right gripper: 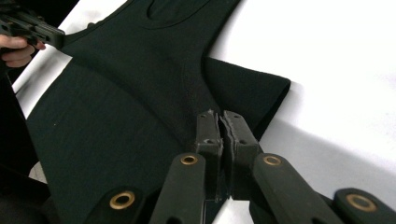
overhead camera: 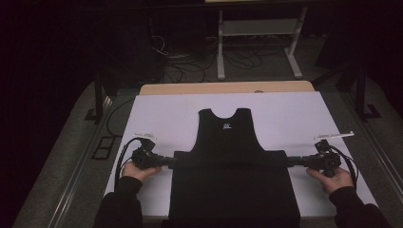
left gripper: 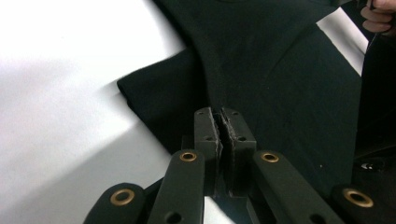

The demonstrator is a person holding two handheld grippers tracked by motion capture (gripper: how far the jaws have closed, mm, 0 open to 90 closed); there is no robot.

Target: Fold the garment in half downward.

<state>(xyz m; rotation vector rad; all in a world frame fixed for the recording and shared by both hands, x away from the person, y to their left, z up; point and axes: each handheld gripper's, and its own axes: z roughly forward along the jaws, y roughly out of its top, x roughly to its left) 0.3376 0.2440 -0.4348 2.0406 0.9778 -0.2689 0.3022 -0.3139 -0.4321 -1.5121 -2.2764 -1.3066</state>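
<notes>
A black sleeveless top point(overhead camera: 231, 156) lies flat on the white table cover point(overhead camera: 290, 111), its neck toward the far side. Its lower part spreads wide to the near edge. My left gripper point(overhead camera: 175, 161) is shut on the cloth at the top's left side, with its jaws pressed together on a fold point(left gripper: 220, 122). My right gripper point(overhead camera: 288, 161) is shut on the right side in the same way point(right gripper: 220, 123). The cloth runs in a straight line between the two grips. Under each grip a corner of a lower layer point(left gripper: 144, 95) point(right gripper: 261, 91) sticks out.
A wooden table edge point(overhead camera: 228, 88) shows beyond the white cover. Behind it stand a white frame point(overhead camera: 256, 28) and loose cables point(overhead camera: 190, 66) on the dark floor. Bare white cover lies to the left point(overhead camera: 157, 111) and right of the top.
</notes>
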